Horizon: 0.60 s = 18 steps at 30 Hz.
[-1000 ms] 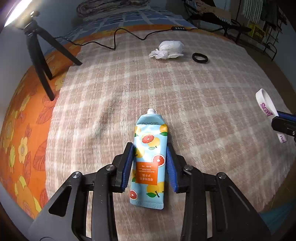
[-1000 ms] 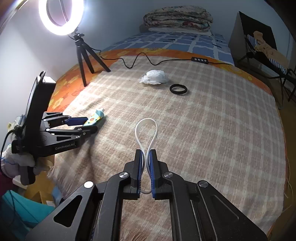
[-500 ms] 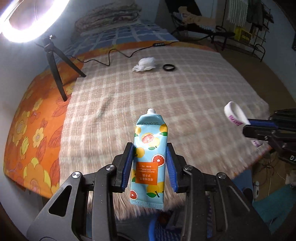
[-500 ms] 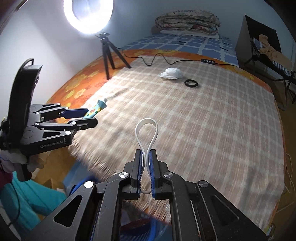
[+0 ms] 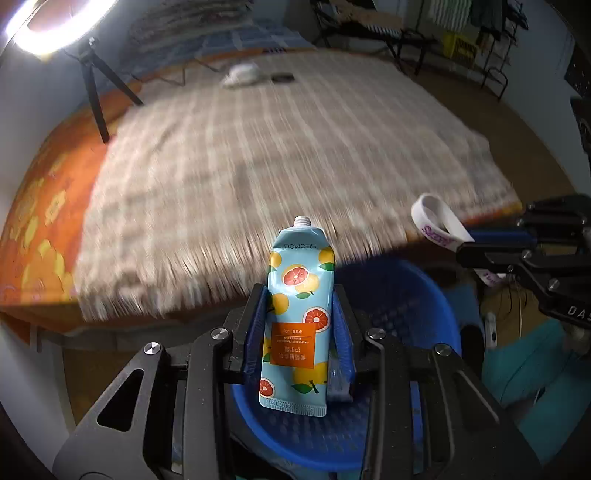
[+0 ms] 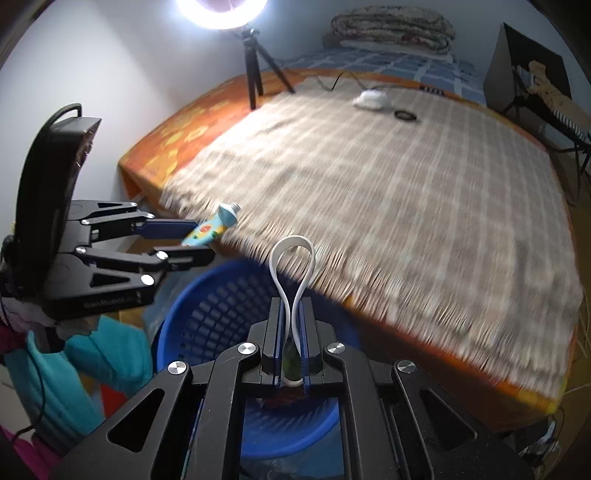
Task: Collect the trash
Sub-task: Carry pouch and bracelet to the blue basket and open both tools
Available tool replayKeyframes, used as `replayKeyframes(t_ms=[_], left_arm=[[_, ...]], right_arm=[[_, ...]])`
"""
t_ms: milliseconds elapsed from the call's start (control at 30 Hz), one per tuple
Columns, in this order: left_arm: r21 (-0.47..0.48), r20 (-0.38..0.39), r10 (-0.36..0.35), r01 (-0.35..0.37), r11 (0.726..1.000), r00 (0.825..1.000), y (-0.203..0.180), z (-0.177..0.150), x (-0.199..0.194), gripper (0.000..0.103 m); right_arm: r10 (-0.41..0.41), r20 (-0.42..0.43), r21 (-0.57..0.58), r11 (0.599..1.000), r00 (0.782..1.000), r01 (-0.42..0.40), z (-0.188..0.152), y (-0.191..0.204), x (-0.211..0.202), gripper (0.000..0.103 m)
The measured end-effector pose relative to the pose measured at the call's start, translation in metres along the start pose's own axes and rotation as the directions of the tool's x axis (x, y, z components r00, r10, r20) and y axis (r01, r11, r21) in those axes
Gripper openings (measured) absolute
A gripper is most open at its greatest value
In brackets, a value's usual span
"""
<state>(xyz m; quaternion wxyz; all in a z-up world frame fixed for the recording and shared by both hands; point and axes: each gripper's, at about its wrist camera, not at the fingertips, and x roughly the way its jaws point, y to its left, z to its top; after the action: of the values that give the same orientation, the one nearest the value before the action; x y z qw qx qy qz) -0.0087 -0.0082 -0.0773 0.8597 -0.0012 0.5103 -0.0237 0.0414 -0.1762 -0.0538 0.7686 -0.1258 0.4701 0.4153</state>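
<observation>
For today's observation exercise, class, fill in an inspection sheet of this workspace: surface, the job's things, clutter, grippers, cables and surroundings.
Surface: bed with a checked blanket over an orange flowered sheet.
Job's things: fruit-print tube and white wristband, both held above the blue basket beside the bed.
Clutter: crumpled white tissue and black ring at the blanket's far end.
Grippers: left gripper shut on the tube; right gripper shut on the wristband.
Cables: a black cable with an inline control runs across the far end.
Surroundings: ring light on a tripod, folded quilts, teal cloth on the floor.
</observation>
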Motion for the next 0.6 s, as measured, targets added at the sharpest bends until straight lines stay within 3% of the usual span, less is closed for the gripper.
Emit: replayKeyframes(t_ms=[233,600], left_arm=[[0.006,-0.065,-0.014,0.014,1.000,0.998,-0.009,-0.033,0.018,0.035],[-0.012,-0.124,-0.022,0.021,1.000,0.992,-0.011,-0.057,0.035,0.035]], right_arm=[[0.007,-0.048,-0.003,1.000,0.999,-0.007,-0.025,0.008,0.016,0.006],[0.012,-0.103,0.004,1.000,0.995,-0.012,-0.045,0.011,0.039,0.006]])
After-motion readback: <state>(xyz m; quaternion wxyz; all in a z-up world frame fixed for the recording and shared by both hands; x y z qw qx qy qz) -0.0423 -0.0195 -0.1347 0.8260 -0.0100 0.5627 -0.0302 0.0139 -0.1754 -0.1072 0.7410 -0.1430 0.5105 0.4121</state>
